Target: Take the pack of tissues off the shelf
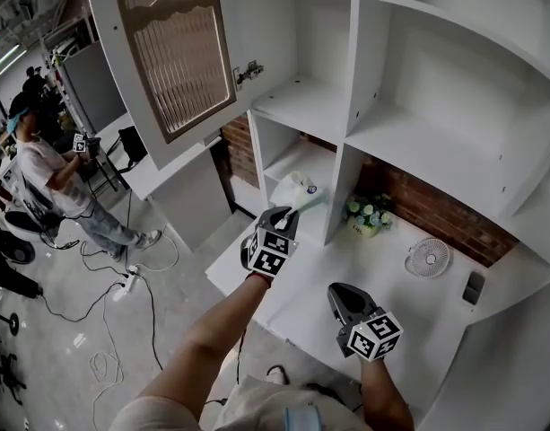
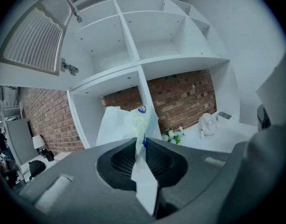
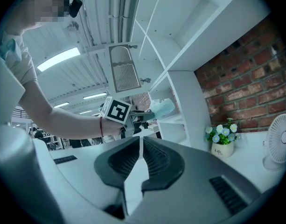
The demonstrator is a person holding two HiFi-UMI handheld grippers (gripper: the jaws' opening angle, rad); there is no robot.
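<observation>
One grip: left gripper (image 2: 142, 141) fingers clamped on the wrapper flap of the pack of tissues (image 2: 126, 122), so we can pull it.
Pack: just beyond the fingertips, at the shelf (image 1: 301, 157) mouth.
Right gripper (image 3: 140, 141): fingers together, empty, spare.

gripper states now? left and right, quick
Left gripper: closed on the pack of tissues, pinching its wrapper edge.
Right gripper: closed, nothing between the jaws.

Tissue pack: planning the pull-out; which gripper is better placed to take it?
Left: the left gripper is shut on the tissue pack; the right gripper is shut, empty, over the counter.
</observation>
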